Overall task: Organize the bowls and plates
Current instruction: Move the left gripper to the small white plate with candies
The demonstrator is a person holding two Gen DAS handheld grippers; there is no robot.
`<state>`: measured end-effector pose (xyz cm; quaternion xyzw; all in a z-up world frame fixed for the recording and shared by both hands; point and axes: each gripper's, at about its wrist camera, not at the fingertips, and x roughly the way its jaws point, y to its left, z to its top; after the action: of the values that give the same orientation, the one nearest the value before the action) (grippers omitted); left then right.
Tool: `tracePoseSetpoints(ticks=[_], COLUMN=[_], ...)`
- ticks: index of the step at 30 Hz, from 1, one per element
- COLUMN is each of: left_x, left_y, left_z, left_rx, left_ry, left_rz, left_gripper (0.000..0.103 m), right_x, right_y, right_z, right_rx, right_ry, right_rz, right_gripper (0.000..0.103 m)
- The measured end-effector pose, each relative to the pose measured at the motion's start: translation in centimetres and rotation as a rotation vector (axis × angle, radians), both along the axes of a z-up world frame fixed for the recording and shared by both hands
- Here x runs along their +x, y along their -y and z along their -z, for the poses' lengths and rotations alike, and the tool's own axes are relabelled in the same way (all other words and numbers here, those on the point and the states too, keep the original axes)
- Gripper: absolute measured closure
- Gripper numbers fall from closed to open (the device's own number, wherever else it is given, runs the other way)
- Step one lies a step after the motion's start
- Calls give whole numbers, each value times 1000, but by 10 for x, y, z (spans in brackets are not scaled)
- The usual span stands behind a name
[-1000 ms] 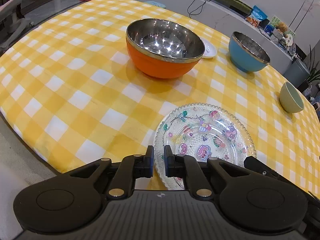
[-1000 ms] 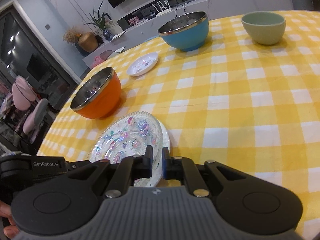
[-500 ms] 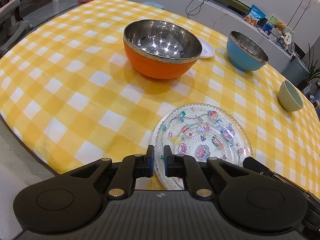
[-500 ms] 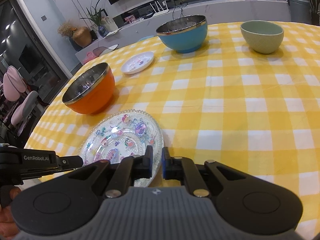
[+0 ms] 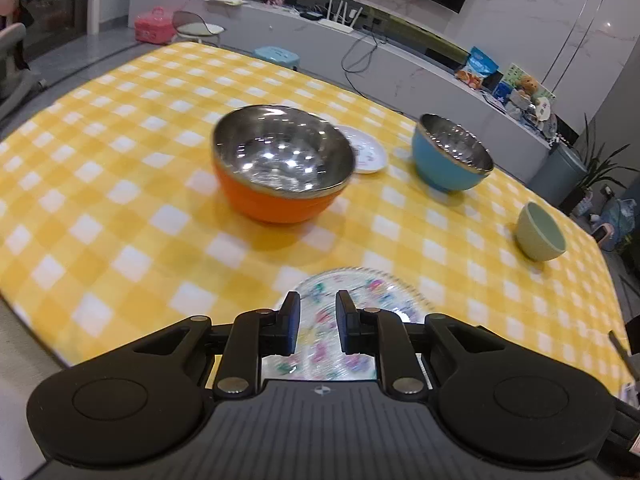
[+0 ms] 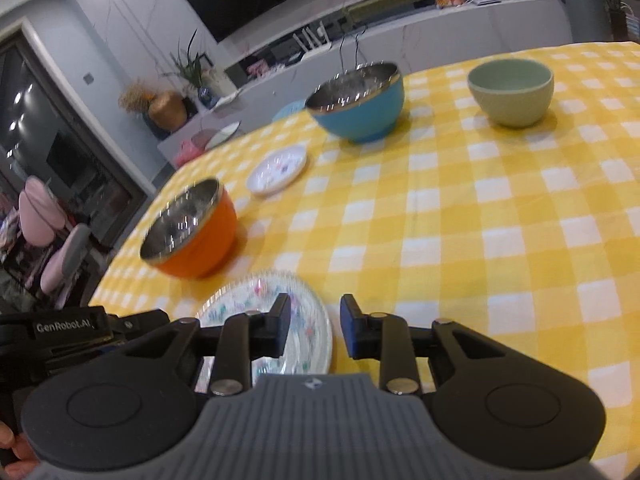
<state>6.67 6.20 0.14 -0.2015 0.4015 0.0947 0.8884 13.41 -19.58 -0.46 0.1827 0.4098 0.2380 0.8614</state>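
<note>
A clear patterned glass plate (image 5: 360, 284) lies at the table's near edge, also in the right wrist view (image 6: 256, 296). My left gripper (image 5: 317, 322) is open and empty just above its near rim. My right gripper (image 6: 314, 330) is open and empty over the plate's right rim. An orange steel-lined bowl (image 5: 280, 164) (image 6: 192, 232) stands behind the plate. A small white plate (image 5: 366, 150) (image 6: 278, 168), a blue bowl (image 5: 452, 156) (image 6: 358, 100) and a pale green bowl (image 5: 540, 230) (image 6: 512, 90) stand farther back.
The table wears a yellow checked cloth (image 5: 120, 184) (image 6: 500, 220). The left gripper's body (image 6: 68, 326) shows at the left of the right wrist view. A long counter (image 5: 400, 64) and chairs (image 6: 52, 232) stand beyond the table.
Both grippers have opened from nearly shut and drawn back and up from the glass plate. The plate lies on the cloth.
</note>
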Motion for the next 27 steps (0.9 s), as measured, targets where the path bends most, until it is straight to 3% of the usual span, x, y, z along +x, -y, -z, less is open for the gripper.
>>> tracePoseSetpoints(ticks=[10,16,27], left_x=[54,101,207], left_y=[20,13,-29], left_z=[-7,-7,-29], left_rx=[-59,-87,181], left_ry=[118,87,-105], left_rz=[-28,9,262], left_gripper=[80,77,77], right_x=[42,84,165], right_y=[-7,-15,-64], right_z=[-7,-7,7], right_rx=[3,-2,16], right_ry=[5,-23,-108], right_rz=[46,50,50], right_gripper=[76,73,72])
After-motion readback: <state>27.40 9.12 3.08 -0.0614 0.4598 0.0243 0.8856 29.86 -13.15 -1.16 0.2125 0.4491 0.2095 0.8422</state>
